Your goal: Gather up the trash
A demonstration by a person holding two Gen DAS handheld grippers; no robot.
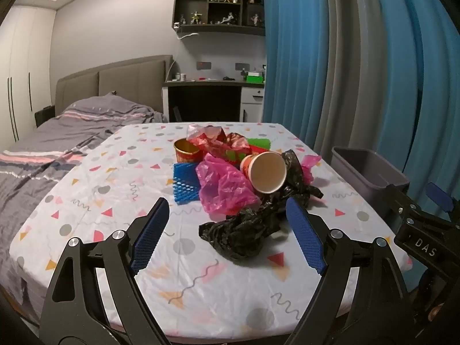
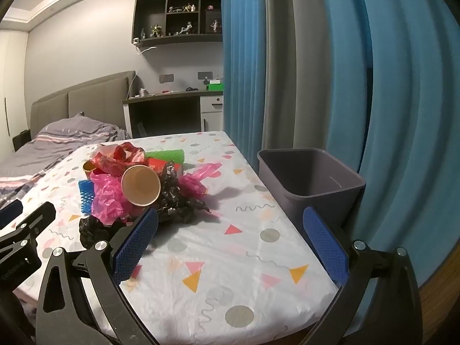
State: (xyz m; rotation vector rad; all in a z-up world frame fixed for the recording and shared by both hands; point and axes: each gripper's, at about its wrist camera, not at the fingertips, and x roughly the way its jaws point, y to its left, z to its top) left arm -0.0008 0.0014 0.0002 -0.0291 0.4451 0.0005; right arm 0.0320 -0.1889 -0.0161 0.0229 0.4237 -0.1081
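As seen, both claws (image 1: 227, 230) (image 2: 230, 247) agape, tilted downward.

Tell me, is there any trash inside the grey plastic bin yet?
No, the grey plastic bin looks bare inside in the right wrist view, while the pile of trash lies on the patterned tablecloth.

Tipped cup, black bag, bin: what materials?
Tipped cup: likely paper, matte tan inside, printed red outside. Black bag: thin plastic film, glossy crinkles. Bin: probably moulded plastic, smooth matte grey walls.
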